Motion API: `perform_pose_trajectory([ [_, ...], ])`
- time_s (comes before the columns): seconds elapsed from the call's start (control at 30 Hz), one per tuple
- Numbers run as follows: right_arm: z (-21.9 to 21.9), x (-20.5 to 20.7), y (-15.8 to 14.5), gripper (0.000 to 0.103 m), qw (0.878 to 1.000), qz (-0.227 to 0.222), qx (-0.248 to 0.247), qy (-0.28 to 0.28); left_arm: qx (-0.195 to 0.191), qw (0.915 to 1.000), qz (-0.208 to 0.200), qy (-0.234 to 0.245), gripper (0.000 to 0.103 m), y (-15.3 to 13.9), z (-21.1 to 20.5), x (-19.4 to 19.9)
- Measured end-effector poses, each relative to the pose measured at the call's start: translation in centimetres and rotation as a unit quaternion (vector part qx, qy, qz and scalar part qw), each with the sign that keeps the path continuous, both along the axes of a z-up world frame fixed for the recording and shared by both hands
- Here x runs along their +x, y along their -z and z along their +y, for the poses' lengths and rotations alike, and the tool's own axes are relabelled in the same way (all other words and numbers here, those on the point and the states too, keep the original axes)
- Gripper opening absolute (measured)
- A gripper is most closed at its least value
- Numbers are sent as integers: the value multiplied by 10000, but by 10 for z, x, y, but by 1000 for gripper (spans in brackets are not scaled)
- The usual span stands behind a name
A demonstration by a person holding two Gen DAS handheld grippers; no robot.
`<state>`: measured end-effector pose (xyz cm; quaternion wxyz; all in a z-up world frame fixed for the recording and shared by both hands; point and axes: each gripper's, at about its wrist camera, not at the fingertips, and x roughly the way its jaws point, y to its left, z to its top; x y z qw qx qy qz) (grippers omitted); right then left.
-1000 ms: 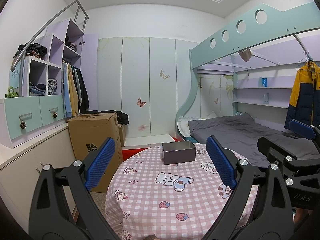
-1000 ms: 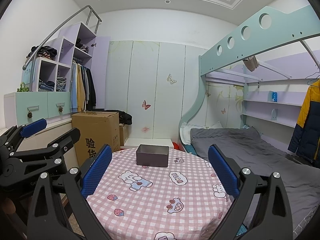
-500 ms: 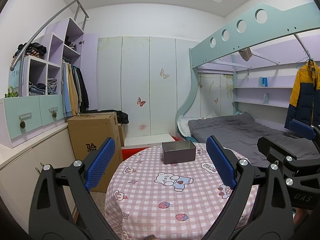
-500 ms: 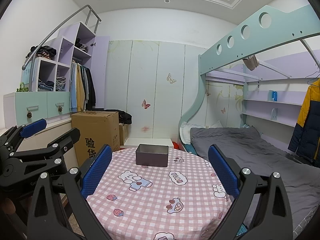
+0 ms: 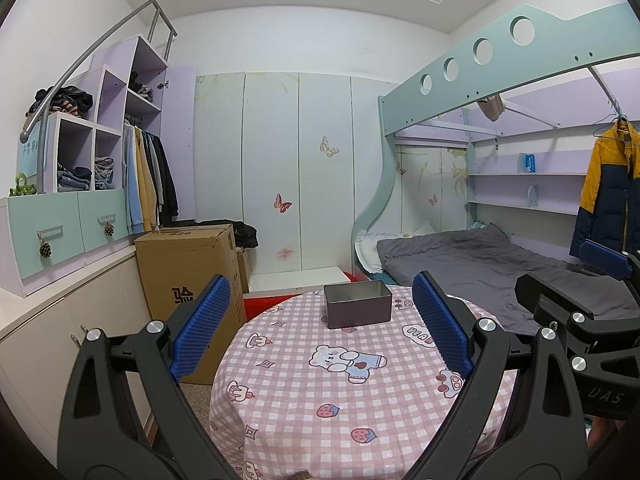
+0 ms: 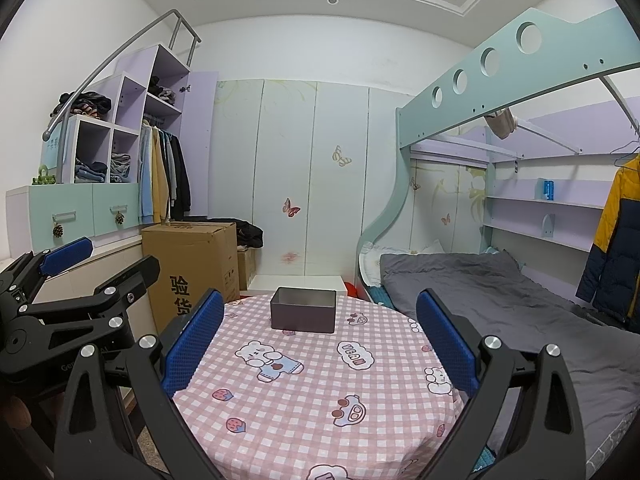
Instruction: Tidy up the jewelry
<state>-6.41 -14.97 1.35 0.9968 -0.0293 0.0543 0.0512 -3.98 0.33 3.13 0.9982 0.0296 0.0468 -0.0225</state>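
You are holding both tongs, left [image 5: 320, 332] and right [image 6: 318, 344], spread and empty, facing the tin [image 5: 357, 305] on the desk [image 5: 304, 408], readying a reach.

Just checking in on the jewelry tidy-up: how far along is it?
Nothing looks done yet. The grey tin sits open on the checked tablecloth, and no jewelry shows in either view. Nothing is in hand: the left claw and right claw are both open and empty. The whole job is left.
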Motion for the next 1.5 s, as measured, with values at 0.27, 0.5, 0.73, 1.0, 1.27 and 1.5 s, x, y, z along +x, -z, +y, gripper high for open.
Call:
perform_pose_trajectory([
  [0.27, 1, 1, 3, 93, 10000, 27, 3, 28, 14, 10000, 8, -3, 91, 1, 0, 1],
  [0.5, 2, 1, 4, 93, 10000, 34, 6, 39, 10, 10000, 17, -1, 91, 1, 0, 2],
  [0.73, 3, 4, 6, 93, 10000, 56, 15, 60, 16, 10000, 25, -10, 91, 2, 0, 2],
  [1.0, 2, 4, 6, 93, 10000, 62, 19, 51, 15, 10000, 25, -4, 91, 2, 1, 3],
  [1.27, 4, 3, 9, 93, 9999, 79, 19, 86, 17, 10000, 37, -4, 91, 3, 1, 3],
  [1.5, 3, 3, 9, 94, 9999, 85, 27, 100, 15, 10000, 43, -7, 91, 3, 2, 3],
])
